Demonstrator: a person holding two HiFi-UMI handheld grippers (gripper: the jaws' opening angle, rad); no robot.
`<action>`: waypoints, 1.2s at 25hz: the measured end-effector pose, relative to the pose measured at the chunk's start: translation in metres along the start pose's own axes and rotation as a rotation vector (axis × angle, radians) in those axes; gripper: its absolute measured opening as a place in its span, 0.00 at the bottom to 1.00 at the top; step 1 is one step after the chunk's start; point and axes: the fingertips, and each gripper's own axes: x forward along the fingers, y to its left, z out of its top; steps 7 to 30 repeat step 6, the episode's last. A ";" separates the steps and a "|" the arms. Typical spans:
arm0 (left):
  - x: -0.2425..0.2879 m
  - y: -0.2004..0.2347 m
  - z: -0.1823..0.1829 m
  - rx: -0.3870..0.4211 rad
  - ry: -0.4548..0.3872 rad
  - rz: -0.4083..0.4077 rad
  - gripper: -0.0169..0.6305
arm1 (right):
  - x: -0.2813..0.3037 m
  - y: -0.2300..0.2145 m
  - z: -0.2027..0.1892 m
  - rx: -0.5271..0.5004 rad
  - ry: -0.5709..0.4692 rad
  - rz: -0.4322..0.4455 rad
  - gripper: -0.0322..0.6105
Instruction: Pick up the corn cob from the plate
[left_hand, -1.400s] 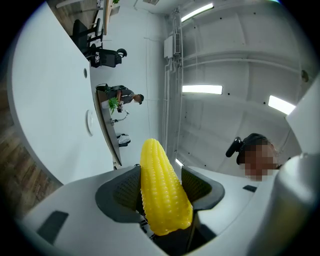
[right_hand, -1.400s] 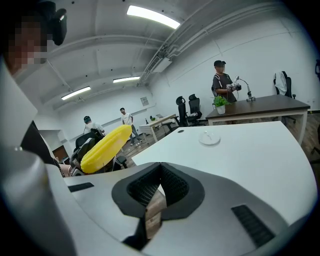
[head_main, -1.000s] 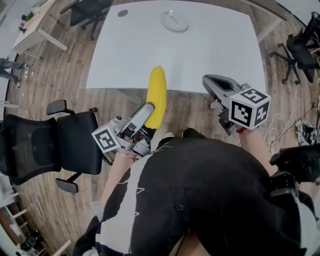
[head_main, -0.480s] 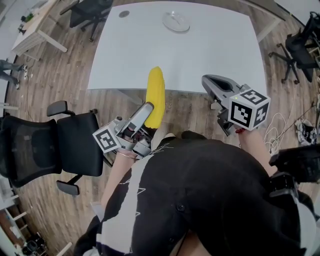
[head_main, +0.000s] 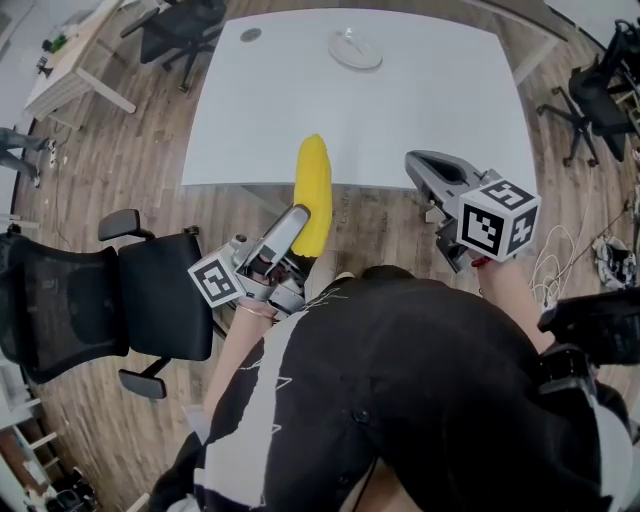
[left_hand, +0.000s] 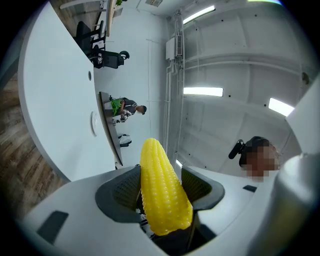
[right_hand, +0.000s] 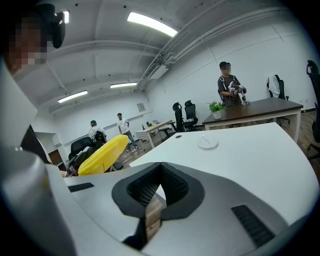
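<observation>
Two hand-held grippers show in the head view, low in front of a person in a black top with white markings (head_main: 400, 400). The left gripper (head_main: 298, 222) is clamped on a yellow, knobbly corn cob (head_main: 313, 192). In the left gripper view its dark ribbed pads (left_hand: 125, 189) press on the cob's thick end from both sides, and the cob stands up between them with its tapered tip pointing away from the gripper. From above, the cob hangs in the air at the near edge of a large white rectangular table (head_main: 400, 110), its tip over the tabletop and its thick end over the wood-plank floor (head_main: 380, 215).

A small clear glass plate (head_main: 356, 48) lies at the far side of that table, well apart from the cob, and nothing lies on it. It shows again as a pale disc in the right gripper view, out on the tabletop.

The right gripper (head_main: 420, 163) hovers just off the table's near edge, to the right of the cob and apart from it, with its black-and-white marker cube (head_main: 497, 217) towards the person. In the right gripper view its two dark pads meet at their tips with nothing between them; only a sliver of floor shows in the gap behind.

A black mesh-backed office chair (head_main: 110, 300) stands on the floor to the left of the left gripper
</observation>
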 end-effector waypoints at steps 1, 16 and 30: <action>0.000 0.000 0.000 0.001 0.003 0.000 0.42 | 0.000 0.000 0.001 0.002 -0.005 -0.002 0.07; 0.003 -0.003 -0.001 -0.001 0.016 -0.008 0.42 | -0.002 0.000 0.006 0.015 -0.029 -0.005 0.07; 0.003 -0.003 -0.001 -0.001 0.016 -0.008 0.42 | -0.002 0.000 0.006 0.015 -0.029 -0.005 0.07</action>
